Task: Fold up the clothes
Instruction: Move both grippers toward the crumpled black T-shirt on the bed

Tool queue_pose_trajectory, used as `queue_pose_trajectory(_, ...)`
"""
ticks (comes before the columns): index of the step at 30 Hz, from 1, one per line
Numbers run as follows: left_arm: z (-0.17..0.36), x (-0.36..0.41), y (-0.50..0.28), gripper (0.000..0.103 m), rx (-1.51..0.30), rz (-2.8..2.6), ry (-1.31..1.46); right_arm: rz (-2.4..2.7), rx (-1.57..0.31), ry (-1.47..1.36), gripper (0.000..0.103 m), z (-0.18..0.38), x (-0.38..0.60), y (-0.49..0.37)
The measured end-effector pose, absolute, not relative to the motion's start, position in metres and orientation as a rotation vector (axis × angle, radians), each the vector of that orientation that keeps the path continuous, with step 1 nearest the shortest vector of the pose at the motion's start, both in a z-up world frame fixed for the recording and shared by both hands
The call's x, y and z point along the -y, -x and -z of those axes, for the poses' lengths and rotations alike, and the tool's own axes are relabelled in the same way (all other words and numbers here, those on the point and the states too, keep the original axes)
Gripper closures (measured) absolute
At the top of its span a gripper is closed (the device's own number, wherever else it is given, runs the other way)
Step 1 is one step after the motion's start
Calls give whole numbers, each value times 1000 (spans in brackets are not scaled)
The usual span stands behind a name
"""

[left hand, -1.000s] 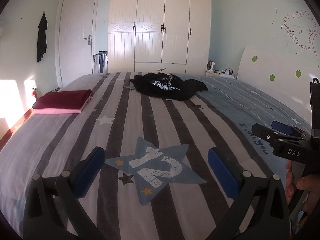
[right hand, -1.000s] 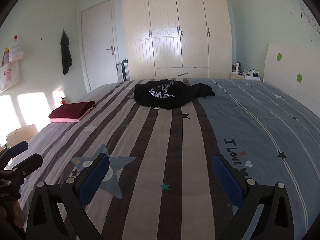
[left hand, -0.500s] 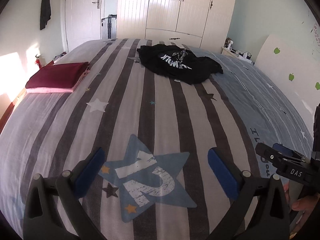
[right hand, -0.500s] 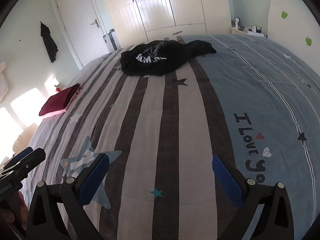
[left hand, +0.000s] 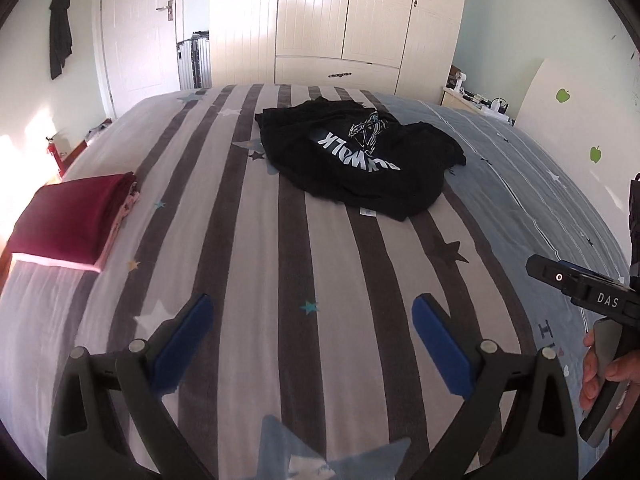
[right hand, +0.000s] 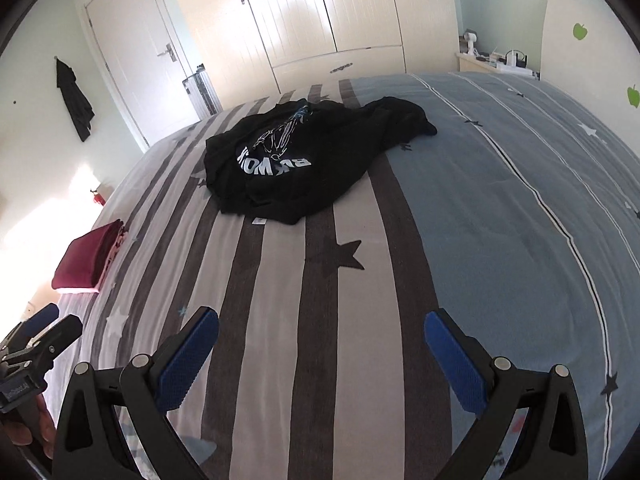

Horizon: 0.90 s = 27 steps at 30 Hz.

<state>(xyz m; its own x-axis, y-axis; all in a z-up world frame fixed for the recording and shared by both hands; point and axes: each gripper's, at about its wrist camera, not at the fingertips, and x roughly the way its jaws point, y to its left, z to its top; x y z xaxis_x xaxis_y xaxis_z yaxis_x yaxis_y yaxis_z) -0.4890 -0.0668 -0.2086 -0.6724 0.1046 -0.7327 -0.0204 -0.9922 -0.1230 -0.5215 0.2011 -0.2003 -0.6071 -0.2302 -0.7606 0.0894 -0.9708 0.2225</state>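
Both grippers hang above the striped bed (left hand: 280, 264), well short of the garment. Left gripper (left hand: 312, 322): jaws wide apart, empty. Right gripper (right hand: 320, 340): same, presumably spread ready for cloth. Black T-shirt (left hand: 360, 156) lies crumpled, unfolded, mid-bed at the far end. 1 folded red and pink stack (left hand: 70, 222) sits at the left edge. Sleeves and hem are buried in folds; print partly legible.

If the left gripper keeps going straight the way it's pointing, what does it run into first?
Probably the striped bedspread: the open left gripper tilts down toward bare cover. The crumpled black T-shirt lies farther along that line, though depth is hard to judge.
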Motion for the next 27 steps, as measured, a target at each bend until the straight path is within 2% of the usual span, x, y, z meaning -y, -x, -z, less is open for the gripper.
queue_pose_trajectory(4,234,79,547,18,189,-2744,1276,2654,230,-1339,1,220,-185,576)
queue_pose_trajectory(9,263,100,625,18,244,-2684,1354,2653,230,-1397,1,245,-167,643)
queue_pose_trajectory(17,293,112,721,18,339,-2650,1397,2630,404,-1423,1,274,-170,722)
queue_pose_trajectory(22,314,98,753,18,245,-2638,1439,2604,354,-1521,1,296,-170,747)
queue_pose_trajectory(27,331,92,779,18,226,-2613,1501,2592,381,-1523,0,307,-175,759)
